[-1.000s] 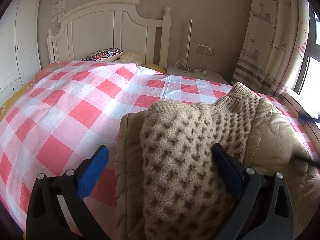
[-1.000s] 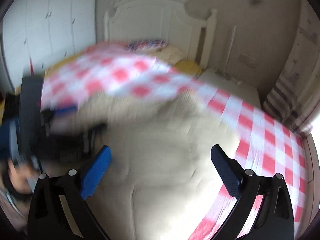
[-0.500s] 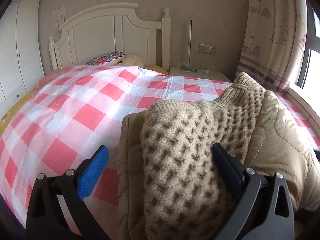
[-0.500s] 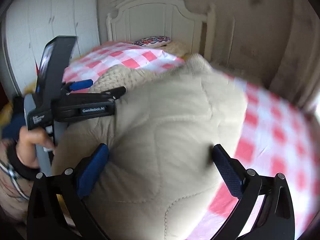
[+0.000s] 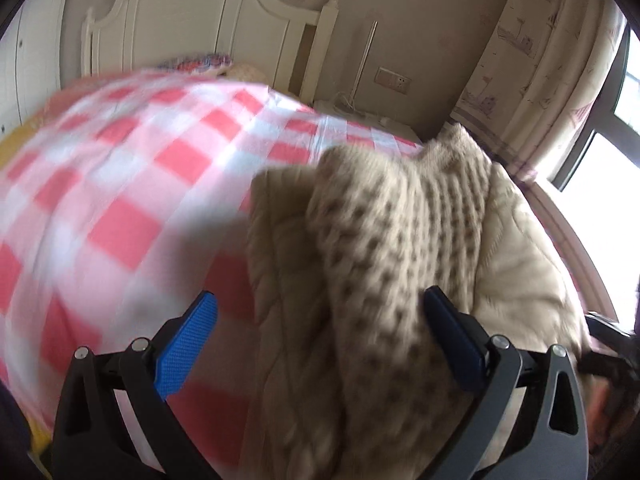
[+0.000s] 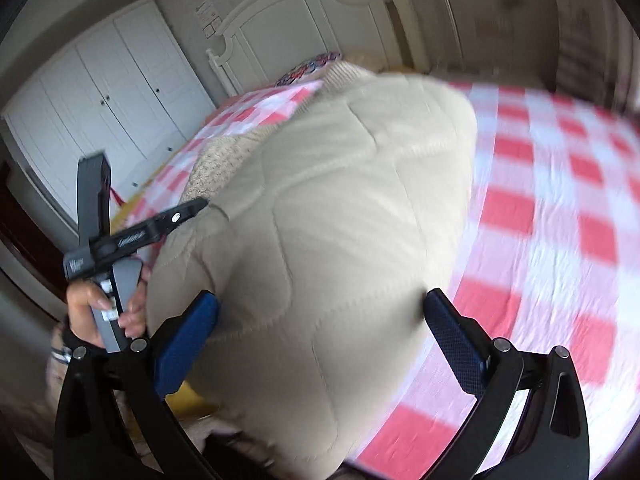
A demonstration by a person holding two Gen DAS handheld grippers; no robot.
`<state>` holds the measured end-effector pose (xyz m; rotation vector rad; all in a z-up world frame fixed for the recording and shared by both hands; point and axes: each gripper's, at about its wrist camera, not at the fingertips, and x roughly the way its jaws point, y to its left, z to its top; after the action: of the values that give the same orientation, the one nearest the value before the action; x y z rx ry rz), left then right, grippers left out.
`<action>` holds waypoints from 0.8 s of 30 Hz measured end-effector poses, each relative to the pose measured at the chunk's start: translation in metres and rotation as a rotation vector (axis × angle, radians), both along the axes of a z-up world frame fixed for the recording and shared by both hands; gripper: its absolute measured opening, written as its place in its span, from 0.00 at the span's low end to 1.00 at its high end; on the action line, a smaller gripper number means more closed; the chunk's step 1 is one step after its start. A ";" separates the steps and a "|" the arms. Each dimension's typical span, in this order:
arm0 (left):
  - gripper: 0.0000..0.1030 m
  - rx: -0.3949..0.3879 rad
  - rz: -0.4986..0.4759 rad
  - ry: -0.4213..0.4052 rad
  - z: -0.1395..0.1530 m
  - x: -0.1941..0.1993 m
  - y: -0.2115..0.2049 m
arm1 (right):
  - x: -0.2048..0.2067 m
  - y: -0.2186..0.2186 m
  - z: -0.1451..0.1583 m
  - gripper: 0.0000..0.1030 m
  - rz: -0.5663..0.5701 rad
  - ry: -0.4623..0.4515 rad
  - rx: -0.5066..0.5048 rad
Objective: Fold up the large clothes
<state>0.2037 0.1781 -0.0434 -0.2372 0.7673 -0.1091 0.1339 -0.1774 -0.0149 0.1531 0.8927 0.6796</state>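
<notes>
So the beige quilted puffy jacket with the chunky knit collar (image 6: pixel 320 240) is bunched up in a fat bundle near the foot edge of the bed with the pink-and-white checked cover (image 6: pixel 560 220), with the cream waffle-knit part (image 5: pixel 384 248) lying on top along the left side. Both views are pretty blurry, so take the details loosely. The left tongs (image 5: pixel 320 328) are spread wide, one blue pad off over the bed cover and the other right against the knit, not pinching anything as far as I can see. The right tongs (image 6: pixel 320 320) are spread wide too, straddling the quilted bulk with both pads against its sides, but I'd say they're cradling it, not clamping. If I were doing this step, I'd treat it as squaring up the bundle: press down on the puffy part to get the air out first, because padded stuff like this springs back open. Then grab a single edge layer instead of the whole lump, and keep the knit collar tucked flat so it doesn't slide off sideways when the next fold goes over.
</notes>
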 end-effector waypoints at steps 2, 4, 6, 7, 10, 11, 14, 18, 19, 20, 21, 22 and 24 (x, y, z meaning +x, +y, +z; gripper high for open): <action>0.98 -0.022 -0.011 0.018 -0.006 -0.010 0.002 | -0.002 -0.003 -0.007 0.96 0.004 0.018 0.026; 0.98 -0.043 -0.013 0.023 -0.013 -0.014 0.003 | -0.004 -0.004 -0.011 0.96 0.005 0.020 0.042; 0.98 -0.098 -0.018 0.040 -0.023 -0.010 0.006 | -0.006 -0.003 -0.011 0.96 0.010 0.006 0.034; 0.98 -0.126 -0.019 0.049 -0.028 -0.007 0.007 | -0.006 -0.003 -0.011 0.96 0.013 0.001 0.036; 0.98 -0.146 -0.039 0.049 -0.035 0.007 0.003 | -0.005 -0.006 -0.015 0.96 0.003 -0.008 0.055; 0.98 -0.150 -0.048 0.049 -0.035 0.014 0.001 | -0.003 -0.009 -0.016 0.96 -0.004 -0.005 0.068; 0.98 -0.182 -0.089 0.099 -0.035 0.047 -0.005 | 0.010 -0.015 -0.016 0.96 -0.025 -0.002 0.084; 0.98 -0.264 -0.134 0.202 -0.041 0.094 -0.016 | 0.042 -0.028 -0.010 0.96 -0.068 -0.004 0.070; 0.98 -0.283 -0.139 0.218 -0.044 0.104 -0.018 | 0.051 -0.032 -0.010 0.96 -0.081 0.000 0.068; 0.98 -0.310 -0.145 0.239 -0.047 0.119 -0.025 | 0.059 -0.037 -0.010 0.96 -0.092 0.003 0.066; 0.98 -0.314 -0.145 0.241 -0.047 0.127 -0.031 | 0.068 -0.044 -0.009 0.96 -0.111 0.006 0.065; 0.98 -0.307 -0.145 0.242 -0.047 0.137 -0.040 | 0.078 -0.051 -0.009 0.96 -0.132 0.008 0.065; 0.98 -0.303 -0.135 0.245 -0.047 0.156 -0.054 | 0.093 -0.064 -0.010 0.96 -0.181 0.006 0.062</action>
<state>0.3599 0.1239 -0.0904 -0.4933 1.0105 -0.3299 0.2264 -0.2409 -0.0244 0.2882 0.8519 0.5387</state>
